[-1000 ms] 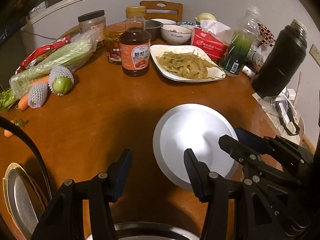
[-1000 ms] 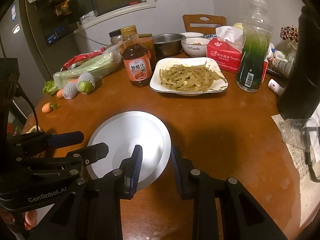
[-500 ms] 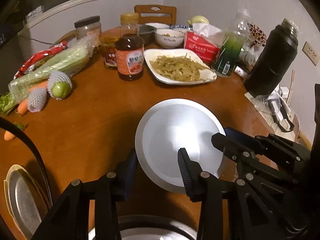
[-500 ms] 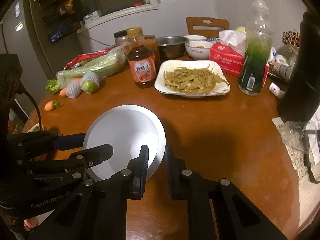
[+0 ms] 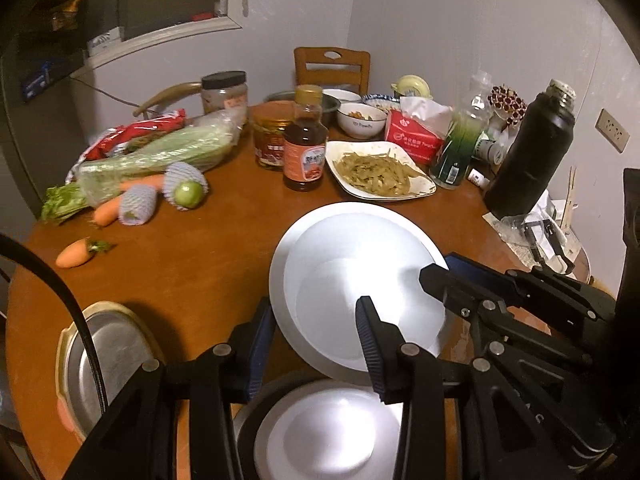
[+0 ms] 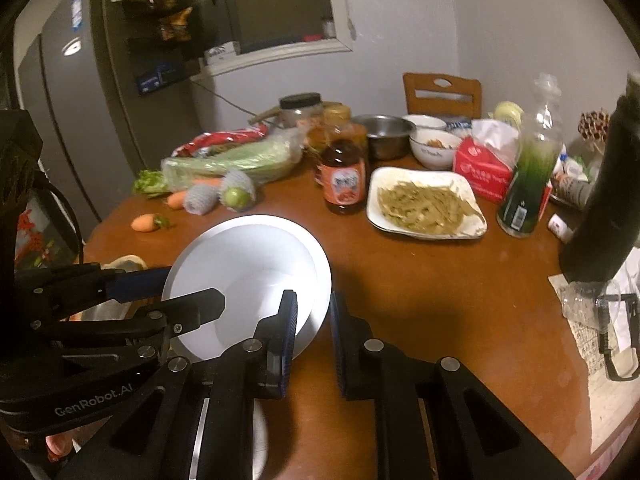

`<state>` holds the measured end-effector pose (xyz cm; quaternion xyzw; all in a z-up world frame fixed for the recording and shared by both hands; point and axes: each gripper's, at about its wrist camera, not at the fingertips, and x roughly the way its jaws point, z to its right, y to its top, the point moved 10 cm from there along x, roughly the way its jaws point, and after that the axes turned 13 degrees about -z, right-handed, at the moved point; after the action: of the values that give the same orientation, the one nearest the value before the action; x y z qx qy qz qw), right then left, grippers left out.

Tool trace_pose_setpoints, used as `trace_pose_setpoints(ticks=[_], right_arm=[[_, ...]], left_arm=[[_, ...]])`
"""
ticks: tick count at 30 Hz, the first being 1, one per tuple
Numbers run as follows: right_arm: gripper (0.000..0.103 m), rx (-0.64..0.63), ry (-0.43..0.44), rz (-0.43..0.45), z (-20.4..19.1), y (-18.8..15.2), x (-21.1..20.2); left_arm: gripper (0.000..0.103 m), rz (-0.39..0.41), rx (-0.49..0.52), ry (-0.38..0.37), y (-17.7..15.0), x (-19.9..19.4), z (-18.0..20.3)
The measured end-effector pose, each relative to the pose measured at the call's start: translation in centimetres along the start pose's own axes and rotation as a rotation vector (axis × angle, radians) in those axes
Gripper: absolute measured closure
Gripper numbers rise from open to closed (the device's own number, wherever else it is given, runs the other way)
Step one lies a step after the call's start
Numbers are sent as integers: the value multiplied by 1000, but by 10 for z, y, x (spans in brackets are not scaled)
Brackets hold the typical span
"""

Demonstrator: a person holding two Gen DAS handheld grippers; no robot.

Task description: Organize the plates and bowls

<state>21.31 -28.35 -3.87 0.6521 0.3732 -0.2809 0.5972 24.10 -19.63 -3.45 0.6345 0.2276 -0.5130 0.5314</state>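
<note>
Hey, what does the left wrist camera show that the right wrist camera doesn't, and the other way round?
Only the left wrist view shows a second white plate directly below the left claw, and the whole steel tray at the table's near edge. Only the right wrist view shows the grey fridge and the right claw closed on the rim of the lifted white plate. Both show that lifted plate, the vinegar bottle and the noodle dish.

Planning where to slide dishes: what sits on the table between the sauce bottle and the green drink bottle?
The white plate of shredded food lies between the sauce bottle and the green drink bottle, clearest in the right wrist view.
</note>
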Motion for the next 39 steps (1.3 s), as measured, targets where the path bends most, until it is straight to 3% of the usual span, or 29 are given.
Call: trace_pose_setpoints(ticks=[17,39], right_arm=[[86,-61,4,56,-66,-41,-48],[85,-54,-3,12,-57,-83,-31]], left_arm=[[62,60,-11,24,-64,-51,-15],[62,-1,-25,21,-98,-16,-7]])
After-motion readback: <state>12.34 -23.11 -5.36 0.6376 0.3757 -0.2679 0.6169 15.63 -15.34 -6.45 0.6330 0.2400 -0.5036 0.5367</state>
